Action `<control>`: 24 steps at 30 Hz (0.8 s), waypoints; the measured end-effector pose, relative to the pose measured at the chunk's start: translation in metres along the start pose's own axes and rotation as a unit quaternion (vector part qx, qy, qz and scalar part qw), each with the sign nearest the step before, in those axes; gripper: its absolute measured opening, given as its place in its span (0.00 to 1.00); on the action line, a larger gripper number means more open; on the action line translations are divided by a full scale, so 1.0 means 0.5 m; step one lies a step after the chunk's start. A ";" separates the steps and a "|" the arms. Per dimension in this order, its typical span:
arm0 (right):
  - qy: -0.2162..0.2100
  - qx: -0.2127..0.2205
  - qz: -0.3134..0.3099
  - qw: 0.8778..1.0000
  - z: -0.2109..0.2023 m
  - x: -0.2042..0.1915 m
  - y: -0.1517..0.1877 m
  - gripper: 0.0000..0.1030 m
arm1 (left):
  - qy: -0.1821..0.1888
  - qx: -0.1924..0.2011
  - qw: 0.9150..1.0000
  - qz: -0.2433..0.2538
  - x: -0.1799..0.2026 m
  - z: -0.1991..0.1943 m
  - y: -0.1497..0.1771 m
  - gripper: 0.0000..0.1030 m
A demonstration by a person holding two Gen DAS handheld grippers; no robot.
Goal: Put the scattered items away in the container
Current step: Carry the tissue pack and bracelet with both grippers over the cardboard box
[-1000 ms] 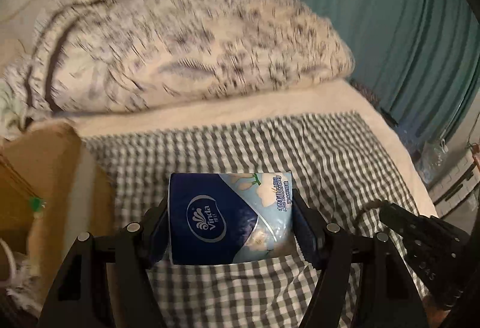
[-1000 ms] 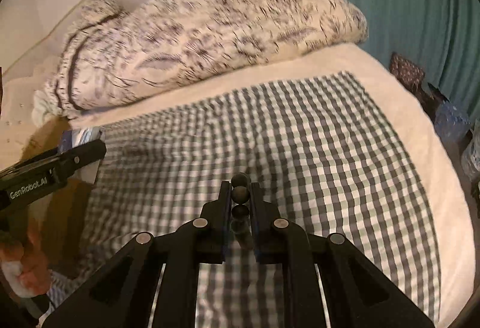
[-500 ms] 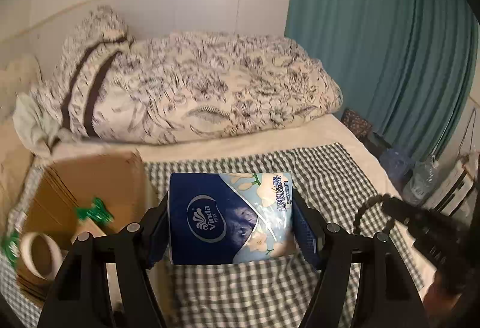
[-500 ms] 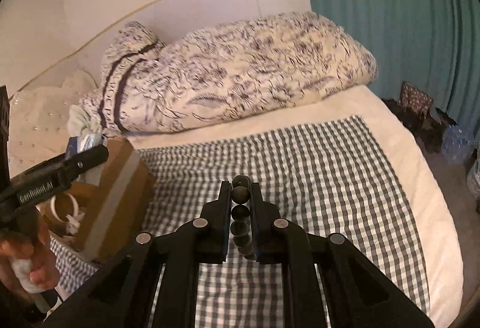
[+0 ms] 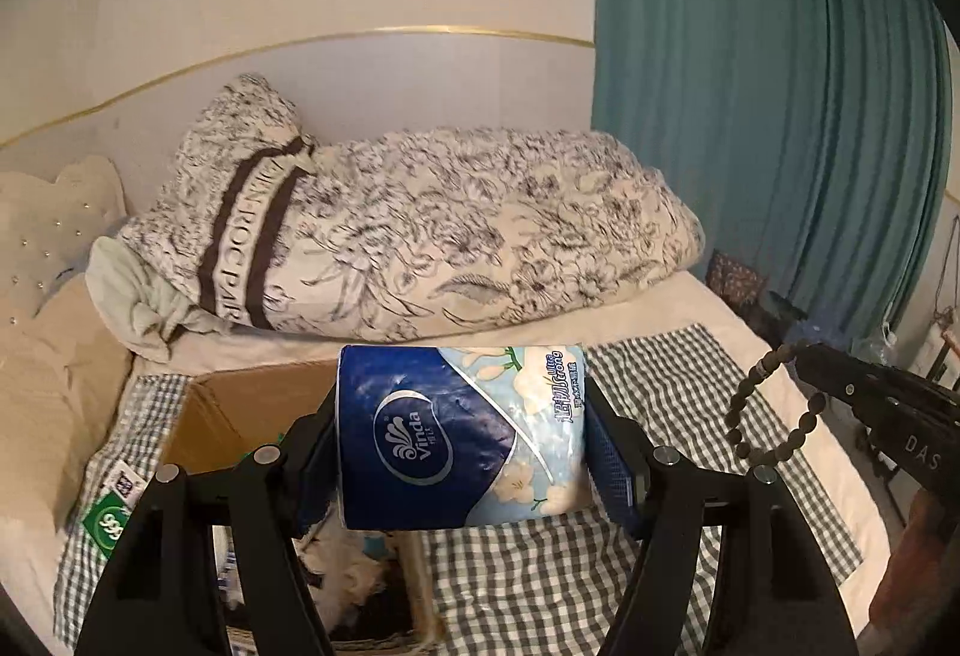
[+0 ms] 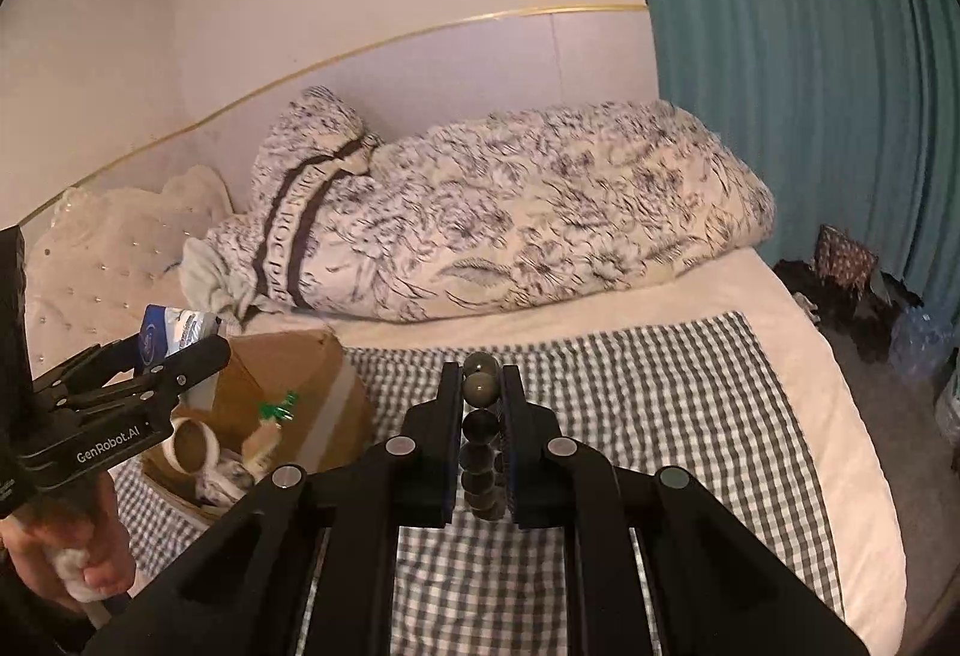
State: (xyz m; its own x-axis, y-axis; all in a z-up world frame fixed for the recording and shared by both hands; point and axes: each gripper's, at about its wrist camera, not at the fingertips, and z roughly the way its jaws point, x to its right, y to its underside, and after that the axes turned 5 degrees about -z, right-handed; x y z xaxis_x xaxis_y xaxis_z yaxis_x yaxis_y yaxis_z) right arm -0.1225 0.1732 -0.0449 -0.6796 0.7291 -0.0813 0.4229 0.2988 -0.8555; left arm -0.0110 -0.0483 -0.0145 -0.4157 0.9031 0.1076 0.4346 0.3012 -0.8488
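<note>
Left gripper (image 5: 462,452) clamped on Vinda tissue roll (image 5: 462,434): light, squashy; best gripped across ends. Right gripper (image 6: 480,416) pinching bead bracelet (image 6: 480,440); cardboard box (image 6: 300,386) at nine o'clock.

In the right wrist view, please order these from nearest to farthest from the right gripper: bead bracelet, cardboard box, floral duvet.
1. Bead bracelet: clamped in the right gripper.
2. Cardboard box: to the left, on the checked cloth.
3. Floral duvet: beyond, against the wall.
</note>
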 end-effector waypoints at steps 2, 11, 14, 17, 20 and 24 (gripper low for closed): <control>-0.005 0.007 -0.006 1.000 -0.009 -0.023 -0.013 0.11 | -0.006 0.006 1.000 -0.003 -0.025 -0.020 -0.011 0.70; -0.053 0.027 -0.028 0.998 -0.010 -0.135 -0.064 0.11 | -0.044 0.030 0.998 -0.029 -0.145 -0.088 -0.043 0.70; -0.072 0.029 -0.034 0.996 0.000 -0.179 -0.078 0.11 | -0.056 0.035 0.997 -0.033 -0.184 -0.105 -0.048 0.70; -0.087 0.030 -0.042 0.995 0.011 -0.222 -0.085 0.11 | -0.066 0.037 0.996 -0.038 -0.220 -0.115 -0.050 0.70; -0.103 0.028 -0.049 0.993 0.026 -0.265 -0.086 0.11 | -0.077 0.035 0.995 -0.048 -0.252 -0.115 -0.048 0.70; -0.120 0.021 -0.064 0.991 0.048 -0.319 -0.082 0.11 | -0.087 0.028 0.994 -0.057 -0.292 -0.107 -0.042 0.70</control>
State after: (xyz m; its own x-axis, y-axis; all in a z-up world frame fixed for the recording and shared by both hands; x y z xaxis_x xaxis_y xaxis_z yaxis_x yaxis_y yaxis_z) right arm -0.0460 0.0297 -0.0090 -0.8510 0.5183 -0.0851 0.3015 0.3495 -0.8871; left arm 0.0833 -0.1701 0.0156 -0.5940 0.7957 0.1184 0.3331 0.3773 -0.8641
